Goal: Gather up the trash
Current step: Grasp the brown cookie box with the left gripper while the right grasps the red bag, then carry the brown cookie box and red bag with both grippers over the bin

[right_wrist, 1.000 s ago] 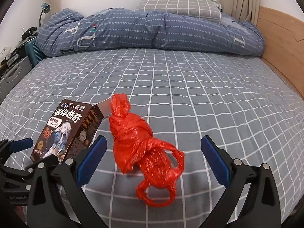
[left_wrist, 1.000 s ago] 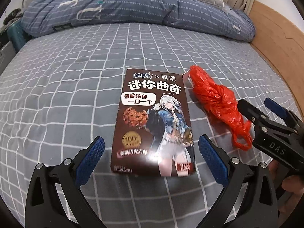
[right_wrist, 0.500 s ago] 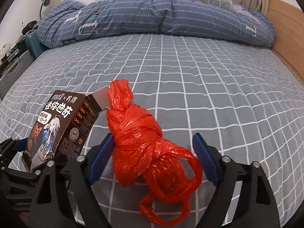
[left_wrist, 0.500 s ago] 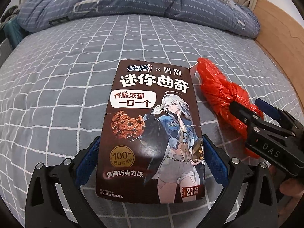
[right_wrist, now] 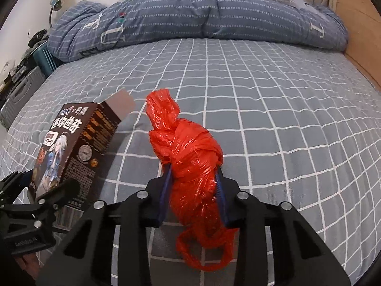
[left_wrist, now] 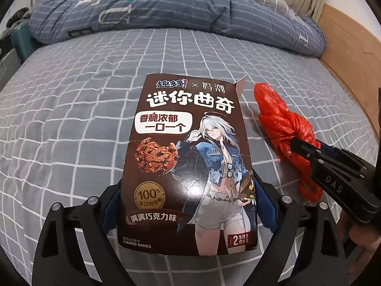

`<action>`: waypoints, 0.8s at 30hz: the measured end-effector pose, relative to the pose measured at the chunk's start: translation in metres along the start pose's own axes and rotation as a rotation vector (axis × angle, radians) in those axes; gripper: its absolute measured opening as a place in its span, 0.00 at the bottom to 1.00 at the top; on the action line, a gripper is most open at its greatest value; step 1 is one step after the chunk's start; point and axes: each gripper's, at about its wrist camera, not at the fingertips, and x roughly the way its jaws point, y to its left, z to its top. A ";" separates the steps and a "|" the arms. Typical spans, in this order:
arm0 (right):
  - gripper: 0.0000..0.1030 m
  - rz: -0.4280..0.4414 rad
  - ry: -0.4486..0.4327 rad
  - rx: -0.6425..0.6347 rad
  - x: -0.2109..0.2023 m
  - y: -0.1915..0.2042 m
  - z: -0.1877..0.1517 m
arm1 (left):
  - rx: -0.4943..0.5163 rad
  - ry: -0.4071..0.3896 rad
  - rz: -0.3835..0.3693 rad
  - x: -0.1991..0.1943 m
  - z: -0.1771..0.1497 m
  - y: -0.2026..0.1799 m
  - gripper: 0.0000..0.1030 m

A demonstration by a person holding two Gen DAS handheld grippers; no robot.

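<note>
Two pieces of trash lie on the bed (left_wrist: 71, 124), and each gripper is taking one at once, so the step in hand is the pick-up itself. Taking the box (left_wrist: 188, 162) as the landmark: it is a brown cookie carton lying face up on the checked sheet, its opened flap at the far end. The left gripper (left_wrist: 188, 205) straddles the box's near end, blue pads against both long edges; its jaws are closing, standing wide because the box is wide, and they appear to press on it. The bag (right_wrist: 190, 164), a knotted red plastic one, lies just beside the box on its right, close but apart from it as far as the views show. The right gripper (right_wrist: 193, 195) sits over the bag's near half, jaws closing with the crumpled plastic between them and already pinched in by the pads; the loose handles hang out below, nearer the camera. The rolled quilt (right_wrist: 190, 16) lies well beyond the box, at the head of the bed. No bin shows in either view, so where the trash goes I cannot tell. By my judgement the next move calls for both grips to finish firming, then a straight lift off the sheet; the box, held only by its edges near one end, may sag or tip, and the thin bag may slip
</note>
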 end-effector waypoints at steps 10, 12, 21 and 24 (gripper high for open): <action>0.31 -0.030 -0.086 -0.014 -0.041 0.006 0.007 | -0.012 -0.047 0.004 -0.028 0.004 0.007 0.86; 0.31 -0.036 -0.103 -0.017 -0.052 0.007 0.006 | -0.019 -0.059 0.000 -0.036 0.003 0.009 0.86; 0.31 -0.050 -0.168 -0.029 -0.098 0.012 0.001 | -0.030 -0.108 -0.003 -0.083 -0.007 0.007 0.86; 0.31 -0.040 -0.172 -0.025 -0.107 0.014 -0.005 | -0.029 -0.120 -0.009 -0.094 -0.011 0.006 0.86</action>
